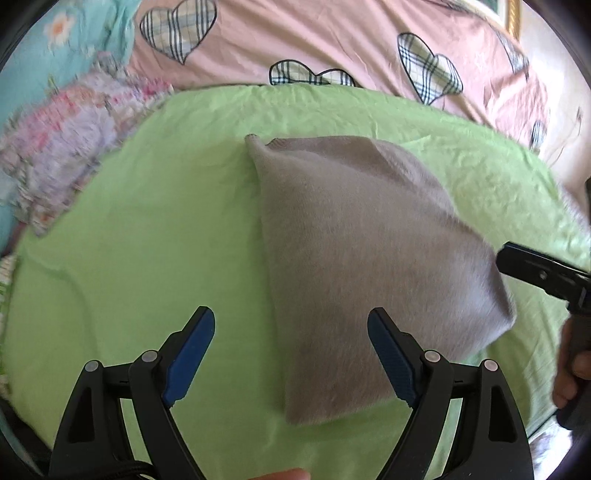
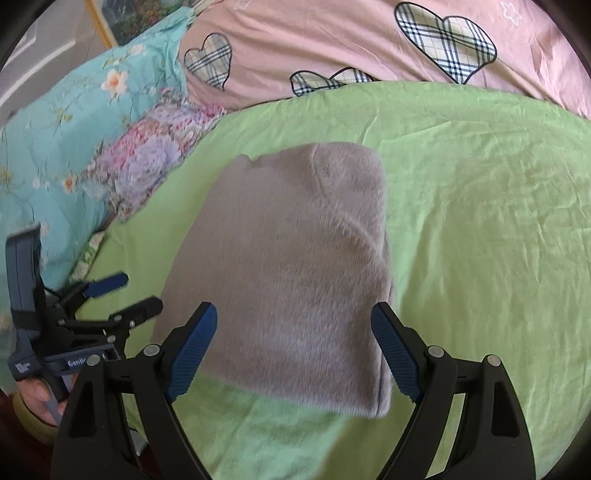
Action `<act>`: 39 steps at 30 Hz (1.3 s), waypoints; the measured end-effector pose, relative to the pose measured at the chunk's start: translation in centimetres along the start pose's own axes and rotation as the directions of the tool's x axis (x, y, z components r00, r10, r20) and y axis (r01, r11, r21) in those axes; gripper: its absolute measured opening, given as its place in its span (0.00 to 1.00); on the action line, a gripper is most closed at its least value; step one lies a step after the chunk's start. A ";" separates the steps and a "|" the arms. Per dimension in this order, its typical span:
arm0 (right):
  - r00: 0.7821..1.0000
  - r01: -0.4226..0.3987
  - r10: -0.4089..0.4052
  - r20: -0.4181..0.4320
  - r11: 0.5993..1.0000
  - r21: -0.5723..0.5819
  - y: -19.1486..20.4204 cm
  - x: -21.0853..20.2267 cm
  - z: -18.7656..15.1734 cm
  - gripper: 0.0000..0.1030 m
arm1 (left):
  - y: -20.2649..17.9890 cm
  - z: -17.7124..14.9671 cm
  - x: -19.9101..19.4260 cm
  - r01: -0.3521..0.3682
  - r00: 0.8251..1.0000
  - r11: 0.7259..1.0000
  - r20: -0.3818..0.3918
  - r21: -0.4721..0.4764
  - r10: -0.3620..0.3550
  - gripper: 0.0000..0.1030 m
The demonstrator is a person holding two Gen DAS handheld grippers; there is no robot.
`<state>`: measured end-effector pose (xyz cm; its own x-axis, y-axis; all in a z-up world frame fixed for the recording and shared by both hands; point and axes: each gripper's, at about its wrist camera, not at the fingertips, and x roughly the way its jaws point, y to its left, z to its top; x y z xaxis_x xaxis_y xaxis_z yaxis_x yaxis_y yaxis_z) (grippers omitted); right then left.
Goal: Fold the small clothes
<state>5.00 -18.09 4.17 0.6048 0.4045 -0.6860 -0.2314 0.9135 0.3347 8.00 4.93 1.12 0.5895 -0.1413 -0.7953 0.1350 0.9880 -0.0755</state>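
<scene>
A folded grey fuzzy garment lies flat on the green sheet; it also shows in the right wrist view. My left gripper is open and empty, hovering over the garment's near left edge. My right gripper is open and empty, just above the garment's near edge. The right gripper's black fingers show at the garment's right edge in the left wrist view. The left gripper shows open to the left of the garment in the right wrist view.
A pink heart-patterned quilt lies beyond the green sheet. A teal floral blanket with a purple flower patch is bunched at the left. A picture frame stands at the far left.
</scene>
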 end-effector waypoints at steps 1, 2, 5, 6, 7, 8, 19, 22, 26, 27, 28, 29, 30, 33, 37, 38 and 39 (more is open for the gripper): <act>1.000 -0.007 0.007 0.002 1.000 0.015 -0.4 0.2 0.5 0.83 | 0.5 0.5 0.5 0.025 1.000 0.999 -0.007 -0.025 -0.025 0.83; 1.000 -0.021 0.021 0.008 0.999 0.041 -1.0 0.6 1.2 0.83 | 0.8 0.9 0.9 0.040 0.999 0.998 -0.013 -0.043 -0.041 0.83; 0.999 -0.048 0.046 0.027 0.994 0.096 -2.6 1.8 3.3 0.83 | 2.6 2.7 3.1 0.102 0.993 0.988 -0.041 -0.115 -0.108 0.83; 0.999 -0.046 0.043 0.028 0.993 0.107 -3.1 2.4 4.2 0.83 | 3.3 3.2 3.8 0.112 0.992 0.984 -0.046 -0.137 -0.120 0.83; 0.999 -0.046 0.044 0.027 0.993 0.111 -3.5 2.8 4.8 0.83 | 3.8 3.7 4.3 0.121 0.991 0.981 -0.046 -0.152 -0.129 0.83; 0.999 -0.049 0.046 0.025 0.992 0.116 -3.9 3.6 5.5 0.83 | 4.6 4.3 5.1 0.140 0.988 0.973 -0.044 -0.182 -0.150 0.83; 0.991 -0.089 0.110 -0.081 0.970 0.226 -7.3 10.9 8.4 0.48 | 7.0 9.7 11.5 0.280 0.949 0.918 -0.066 -0.282 -0.309 0.84; 0.992 -0.088 0.104 -0.067 0.974 0.211 -7.3 11.0 8.4 0.28 | 7.3 10.9 13.8 0.287 0.945 0.910 -0.070 -0.298 -0.321 0.58; 0.994 -0.110 0.111 0.004 0.981 0.161 -6.6 8.9 8.8 0.14 | 5.8 11.9 13.7 0.263 0.959 0.932 -0.043 -0.251 -0.282 0.24; 0.995 -0.103 0.101 0.020 0.982 0.156 -6.5 8.4 8.7 0.14 | 5.1 12.1 13.6 0.222 0.971 0.952 -0.040 -0.209 -0.235 0.24; 0.996 -0.095 0.093 0.017 0.982 0.162 -6.6 8.6 8.7 0.13 | 4.8 12.2 13.8 0.205 0.975 0.959 -0.044 -0.198 -0.217 0.23; 0.997 -0.072 0.075 -0.011 0.983 0.167 -6.8 9.3 8.6 0.13 | 4.6 12.2 13.9 0.193 0.978 0.962 -0.047 -0.193 -0.205 0.23; 0.998 -0.039 0.047 -0.046 0.987 0.158 -7.0 10.4 8.3 0.13 | 4.6 12.3 14.2 0.175 0.981 0.968 -0.047 -0.182 -0.187 0.23; 0.998 -0.034 0.043 -0.052 0.986 0.161 -7.4 11.5 8.2 0.16 | 4.5 12.5 14.4 0.116 0.991 0.982 -0.046 -0.147 -0.124 0.23; 0.999 -0.014 0.021 -0.036 0.986 0.166 -6.7 9.8 8.4 0.23 | 4.5 12.2 13.0 0.112 0.992 0.983 -0.044 -0.142 -0.120 0.23; 1.000 0.003 0.001 -0.023 0.985 0.170 -6.5 9.1 8.2 0.23 | 4.3 11.9 12.4 0.107 0.993 0.985 -0.039 -0.132 -0.113 0.23; 1.000 0.007 -0.005 -0.011 0.986 0.168 -6.1 8.0 7.9 0.24 | 4.1 11.6 11.4 0.106 0.993 0.987 -0.030 -0.122 -0.110 0.23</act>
<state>17.24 -20.77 1.78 0.5976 0.4000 -0.6949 -0.0954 0.8960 0.4338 24.53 6.69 -1.23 0.5466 -0.2472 -0.8001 0.0985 0.9678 -0.2317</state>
